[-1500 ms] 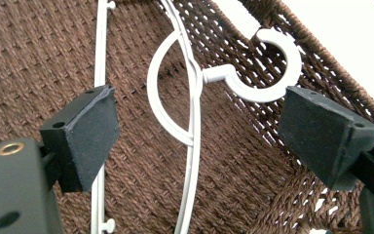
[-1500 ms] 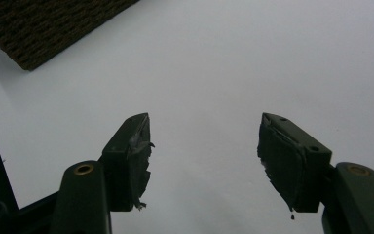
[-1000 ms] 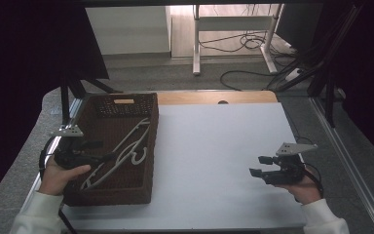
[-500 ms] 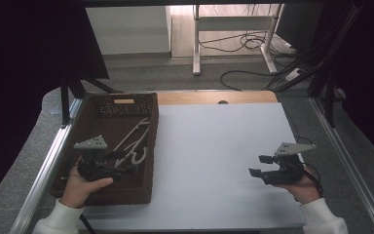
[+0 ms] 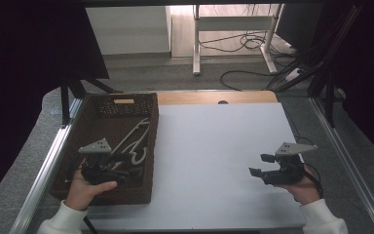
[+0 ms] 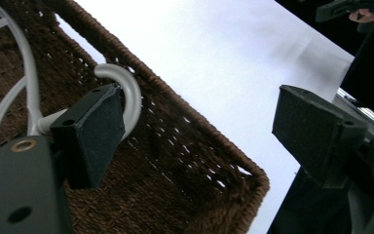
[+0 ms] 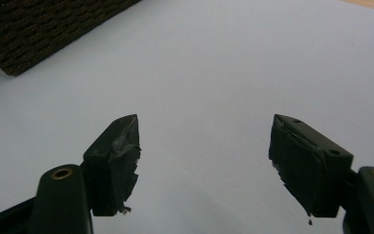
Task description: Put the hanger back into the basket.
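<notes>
A brown wicker basket [image 5: 153,146] stands at the table's left with grey-white hangers [image 5: 135,140] lying in it. My left gripper [image 5: 122,165] hovers inside the basket's near half, jaws wide open. In the left gripper view [image 6: 199,124] a curved hanger hook [image 6: 129,87] sits just behind the left pad [image 6: 100,134], and nothing lies between the pads. My right gripper [image 5: 257,165] is held over the white table top [image 5: 214,146] at the near right. Its jaws [image 7: 204,151] have just been opening, with nothing between them.
The basket's near corner [image 7: 39,29] shows at the top left of the right gripper view. A bare wooden strip [image 5: 214,97] runs along the table's far edge. Metal rails [image 5: 44,165] frame both sides. Cables [image 5: 253,73] lie on the floor beyond.
My left hand has moved right and nearer, from the basket's left rim to inside the basket. The right hand has stayed put.
</notes>
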Demonstrator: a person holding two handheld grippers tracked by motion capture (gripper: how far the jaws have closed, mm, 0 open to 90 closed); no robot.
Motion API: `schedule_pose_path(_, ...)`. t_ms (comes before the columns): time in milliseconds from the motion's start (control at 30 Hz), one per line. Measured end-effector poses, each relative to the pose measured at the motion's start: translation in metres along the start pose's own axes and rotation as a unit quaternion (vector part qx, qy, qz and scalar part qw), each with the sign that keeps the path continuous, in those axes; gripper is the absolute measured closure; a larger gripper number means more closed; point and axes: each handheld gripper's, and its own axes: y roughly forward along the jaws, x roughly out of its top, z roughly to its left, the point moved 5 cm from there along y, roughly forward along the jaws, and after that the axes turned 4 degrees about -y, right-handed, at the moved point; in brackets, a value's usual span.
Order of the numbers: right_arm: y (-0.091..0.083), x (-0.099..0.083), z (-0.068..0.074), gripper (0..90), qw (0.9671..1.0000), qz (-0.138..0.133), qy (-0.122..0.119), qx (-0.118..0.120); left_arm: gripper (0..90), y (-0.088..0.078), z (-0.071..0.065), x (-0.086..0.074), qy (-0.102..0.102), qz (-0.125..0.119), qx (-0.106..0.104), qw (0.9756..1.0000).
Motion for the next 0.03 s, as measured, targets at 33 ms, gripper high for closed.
schedule_pose_path(33,-0.0001,0.0005,-0.0001,26.1,1.0,-0.002,-0.001,-0.001,18.5,-0.0003,-0.0006,-0.0005,0.001,0.0,-0.001,1.0)
